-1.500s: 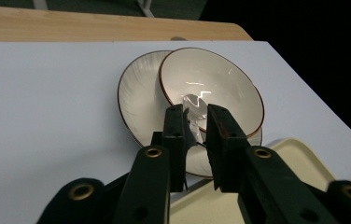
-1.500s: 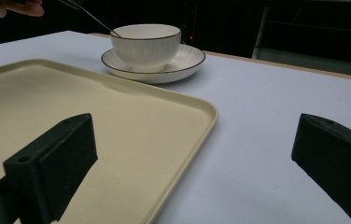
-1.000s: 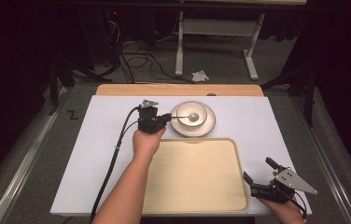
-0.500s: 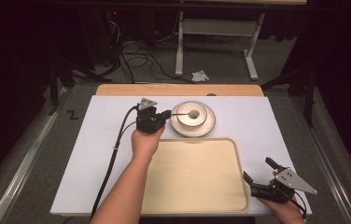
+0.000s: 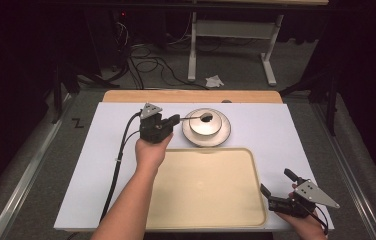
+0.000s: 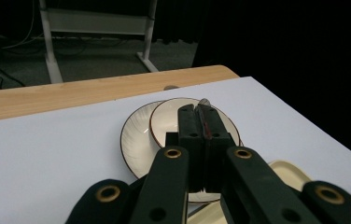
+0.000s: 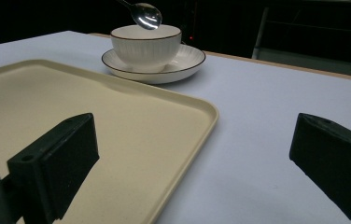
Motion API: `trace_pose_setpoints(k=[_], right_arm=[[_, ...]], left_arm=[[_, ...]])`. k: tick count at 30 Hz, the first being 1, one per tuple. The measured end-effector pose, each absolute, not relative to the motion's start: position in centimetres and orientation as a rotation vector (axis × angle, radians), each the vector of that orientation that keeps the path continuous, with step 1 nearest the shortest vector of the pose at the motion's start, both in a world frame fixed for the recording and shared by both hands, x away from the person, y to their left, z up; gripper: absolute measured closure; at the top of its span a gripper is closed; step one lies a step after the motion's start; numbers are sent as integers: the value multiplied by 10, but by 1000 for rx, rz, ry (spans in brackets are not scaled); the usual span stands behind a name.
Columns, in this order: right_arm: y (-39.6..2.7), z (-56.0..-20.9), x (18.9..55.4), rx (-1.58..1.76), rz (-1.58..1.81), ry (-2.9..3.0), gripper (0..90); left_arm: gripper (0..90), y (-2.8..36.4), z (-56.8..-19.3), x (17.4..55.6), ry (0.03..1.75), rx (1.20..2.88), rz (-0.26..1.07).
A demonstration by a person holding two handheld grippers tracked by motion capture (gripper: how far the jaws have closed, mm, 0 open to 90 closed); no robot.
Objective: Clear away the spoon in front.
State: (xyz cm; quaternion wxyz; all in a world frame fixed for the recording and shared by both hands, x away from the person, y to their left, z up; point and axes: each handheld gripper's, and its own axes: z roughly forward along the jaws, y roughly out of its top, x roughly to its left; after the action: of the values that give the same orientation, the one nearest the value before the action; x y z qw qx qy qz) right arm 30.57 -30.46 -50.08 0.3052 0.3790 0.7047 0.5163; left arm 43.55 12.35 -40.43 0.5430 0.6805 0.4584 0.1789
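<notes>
The left claw (image 5: 175, 120), clamped on the spoon (image 5: 196, 118), has lifted it slightly; its bowl now hangs above the cup (image 5: 206, 125) on the saucer (image 5: 222, 136). The right claw (image 5: 276, 189) waits open beside the tray (image 5: 256, 165).
</notes>
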Motion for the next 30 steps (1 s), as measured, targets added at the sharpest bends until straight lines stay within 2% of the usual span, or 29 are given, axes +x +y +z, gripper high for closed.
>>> trace_pose_setpoints(k=[17,30], right_arm=[[-303,-501,306,989,1354,1878,20],[-301,-501,305,984,1350,1889,21]], left_arm=[[899,152,-393,395,1014,1575,419],[899,182,-414,357,1018,1534,390]])
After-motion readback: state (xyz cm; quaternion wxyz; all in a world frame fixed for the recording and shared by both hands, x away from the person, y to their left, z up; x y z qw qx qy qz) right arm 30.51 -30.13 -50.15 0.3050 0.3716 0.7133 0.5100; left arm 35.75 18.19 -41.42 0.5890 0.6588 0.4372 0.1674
